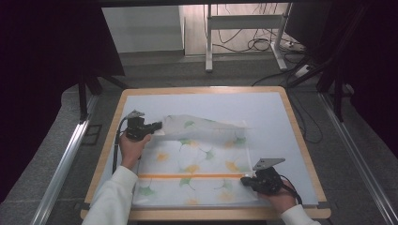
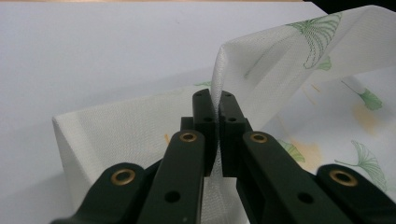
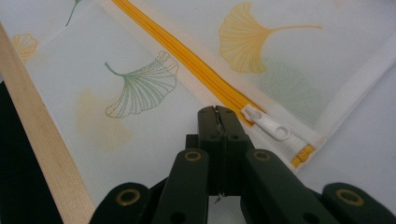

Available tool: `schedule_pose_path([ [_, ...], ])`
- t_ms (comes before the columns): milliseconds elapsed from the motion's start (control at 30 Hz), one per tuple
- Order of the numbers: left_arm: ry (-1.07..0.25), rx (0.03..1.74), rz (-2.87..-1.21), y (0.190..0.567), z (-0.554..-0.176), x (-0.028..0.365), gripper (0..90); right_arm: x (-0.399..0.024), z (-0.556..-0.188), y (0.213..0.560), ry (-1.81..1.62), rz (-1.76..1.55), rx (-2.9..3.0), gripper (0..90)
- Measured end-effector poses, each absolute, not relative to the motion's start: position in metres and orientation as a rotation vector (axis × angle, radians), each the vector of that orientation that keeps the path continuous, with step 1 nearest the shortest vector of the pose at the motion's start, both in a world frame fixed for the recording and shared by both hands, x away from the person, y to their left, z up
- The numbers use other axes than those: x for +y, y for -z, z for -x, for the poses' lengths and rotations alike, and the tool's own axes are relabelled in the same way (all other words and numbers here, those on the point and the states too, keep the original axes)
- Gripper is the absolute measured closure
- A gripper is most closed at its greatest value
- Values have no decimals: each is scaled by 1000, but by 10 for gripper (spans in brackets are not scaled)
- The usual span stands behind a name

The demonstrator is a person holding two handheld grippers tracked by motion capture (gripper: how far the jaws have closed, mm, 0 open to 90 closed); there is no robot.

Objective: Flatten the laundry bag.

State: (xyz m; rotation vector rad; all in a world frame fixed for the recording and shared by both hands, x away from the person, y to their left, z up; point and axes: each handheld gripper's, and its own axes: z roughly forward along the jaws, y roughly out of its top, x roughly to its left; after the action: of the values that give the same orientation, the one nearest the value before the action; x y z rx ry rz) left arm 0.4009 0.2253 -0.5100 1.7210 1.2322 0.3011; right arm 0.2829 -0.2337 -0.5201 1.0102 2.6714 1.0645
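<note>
A: Panel overview. A mesh zip bag [image 1: 197, 161] printed with ginkgo leaves lies on the counter [image 1: 300, 140], near its front edge. The left gripper [image 1: 157, 125] is clenched on the bag's far left corner, lifted and turned over towards the middle.

B: And the right gripper [image 1: 245, 181]?

A: Clenched on the mesh just beside the white zipper pull [image 3: 268, 126], pinning the near right side flat.

B: Stage of the work?

A: Judged early: one corner folded over, the rest spread flat; the remaining folds are not yet made.

B: Contents?

A: The orange zipper [image 3: 196, 70] appears closed; the bag lies flat, apparently empty.
</note>
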Motion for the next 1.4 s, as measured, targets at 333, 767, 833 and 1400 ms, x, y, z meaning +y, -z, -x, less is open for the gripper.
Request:
schedule_pose_path([
  [333,-303,1244,-1698,506,-416,230,892,-234,-283,520,-1065,-1015,2670,894],
  [767,-299,1309,-1682,519,-446,239,890,-235,-284,521,-1079,-1018,2671,894],
  [833,-301,1318,-1682,520,-450,241,888,-235,-285,521,-1082,-1019,2672,894],
  [1400,-350,1319,-1675,500,-468,242,848,-236,-284,521,-1078,-1019,2669,894],
])
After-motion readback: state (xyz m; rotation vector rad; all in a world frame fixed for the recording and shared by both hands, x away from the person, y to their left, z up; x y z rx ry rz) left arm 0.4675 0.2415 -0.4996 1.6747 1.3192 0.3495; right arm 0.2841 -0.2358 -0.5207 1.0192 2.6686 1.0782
